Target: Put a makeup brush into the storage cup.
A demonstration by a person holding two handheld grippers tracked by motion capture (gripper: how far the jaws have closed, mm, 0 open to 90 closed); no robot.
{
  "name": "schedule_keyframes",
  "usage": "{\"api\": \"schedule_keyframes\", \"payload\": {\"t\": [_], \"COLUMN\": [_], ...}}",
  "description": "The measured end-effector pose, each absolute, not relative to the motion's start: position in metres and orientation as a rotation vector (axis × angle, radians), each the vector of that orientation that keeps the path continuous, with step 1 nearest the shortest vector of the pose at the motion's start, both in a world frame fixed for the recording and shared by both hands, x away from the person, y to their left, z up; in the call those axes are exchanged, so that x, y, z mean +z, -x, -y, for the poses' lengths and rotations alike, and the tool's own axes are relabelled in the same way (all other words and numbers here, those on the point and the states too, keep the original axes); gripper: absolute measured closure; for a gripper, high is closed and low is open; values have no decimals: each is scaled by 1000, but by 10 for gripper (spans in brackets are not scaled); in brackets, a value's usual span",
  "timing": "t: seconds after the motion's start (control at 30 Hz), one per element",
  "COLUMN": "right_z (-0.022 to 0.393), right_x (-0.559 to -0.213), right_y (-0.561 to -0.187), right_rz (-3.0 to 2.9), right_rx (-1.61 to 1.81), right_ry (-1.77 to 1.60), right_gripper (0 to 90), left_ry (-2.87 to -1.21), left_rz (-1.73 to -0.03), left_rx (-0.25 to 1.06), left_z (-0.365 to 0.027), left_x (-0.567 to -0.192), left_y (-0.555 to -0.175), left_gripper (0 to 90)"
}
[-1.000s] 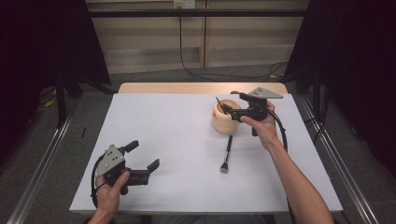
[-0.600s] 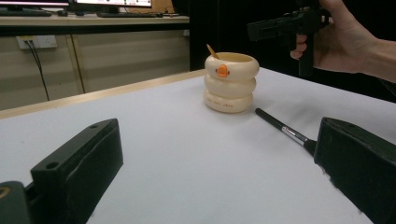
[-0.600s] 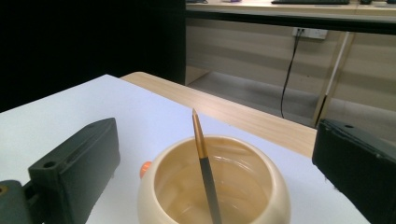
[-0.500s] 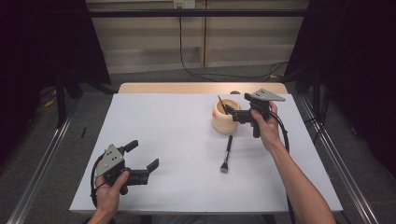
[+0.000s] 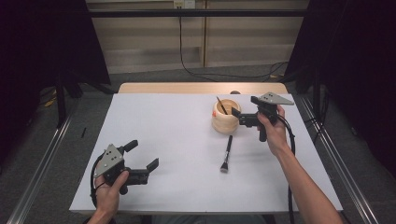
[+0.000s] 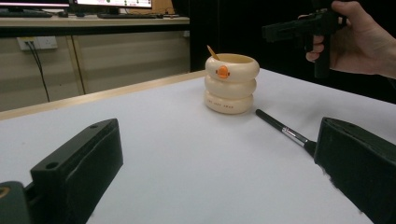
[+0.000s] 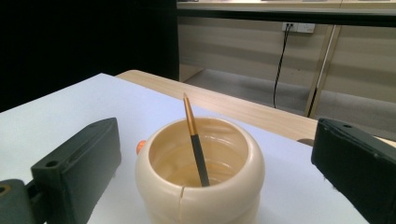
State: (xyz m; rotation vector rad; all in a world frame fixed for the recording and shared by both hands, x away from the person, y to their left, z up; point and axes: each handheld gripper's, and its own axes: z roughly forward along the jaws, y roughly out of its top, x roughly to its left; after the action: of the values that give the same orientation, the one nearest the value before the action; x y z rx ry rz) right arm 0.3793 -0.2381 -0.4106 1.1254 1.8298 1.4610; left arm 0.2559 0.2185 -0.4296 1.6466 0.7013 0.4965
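Two grippers work over a white-covered desk (image 5: 187, 140). Held by the person's right hand, the right gripper (image 5: 239, 116) hovers just beside a cream ribbed pot (image 5: 226, 115), fingers spread and holding nothing. One brush (image 7: 195, 140) leans inside the pot, gold end up; another brush (image 5: 227, 153) lies on the desk just in front of it. An orange dot and a line of small lettering, too faint to read, mark the pot's side. Well apart near the desk's front, the left gripper (image 5: 140, 158) rests with fingers spread, holding nothing.
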Motion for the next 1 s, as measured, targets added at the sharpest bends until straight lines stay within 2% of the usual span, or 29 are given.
{"api": "schedule_keyframes", "payload": {"t": [1.0], "right_z": [264], "right_x": [-411], "right_y": [-306], "right_rz": [-1811], "right_rx": [1438], "right_ry": [-1102], "right_gripper": [1], "left_ry": [-1632], "left_rz": [-717], "left_rx": [498], "left_z": [-221], "left_x": [-429], "left_y": [-257], "left_gripper": [10]}}
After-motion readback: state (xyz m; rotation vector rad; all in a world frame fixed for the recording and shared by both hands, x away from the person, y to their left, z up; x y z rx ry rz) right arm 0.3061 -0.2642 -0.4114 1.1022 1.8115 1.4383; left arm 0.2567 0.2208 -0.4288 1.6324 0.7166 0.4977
